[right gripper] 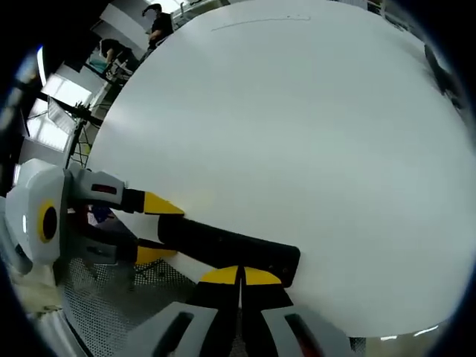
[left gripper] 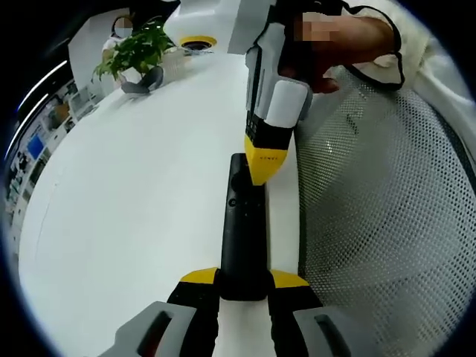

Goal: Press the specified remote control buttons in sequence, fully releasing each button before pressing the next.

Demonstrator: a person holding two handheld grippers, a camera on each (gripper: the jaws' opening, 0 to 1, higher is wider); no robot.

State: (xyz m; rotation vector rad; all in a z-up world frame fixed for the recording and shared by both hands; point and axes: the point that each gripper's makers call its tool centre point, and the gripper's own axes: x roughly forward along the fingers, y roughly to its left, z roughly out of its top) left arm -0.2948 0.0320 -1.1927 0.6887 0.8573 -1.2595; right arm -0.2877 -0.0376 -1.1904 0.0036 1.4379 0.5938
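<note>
Remote (left gripper: 243, 238) clamped at worktop (left gripper: 134, 223) edge by left hand-held gripper (left gripper: 244, 281); right hand-held gripper (right gripper: 240, 277), jaws closed, pressing; off-centre push risks neighbouring button.

open: broad white counter (left gripper: 134, 216) bare left of the long black remote control (left gripper: 242, 238) | edge: remote lies along counter rim, white mesh chair back (left gripper: 387, 223) just beside, right | above remote: right tongs (left gripper: 265, 167) closed, tip on its far end | near end: left tongs (left gripper: 244, 286) clamp it | far: green potted plant (left gripper: 134, 52), well apart
</note>
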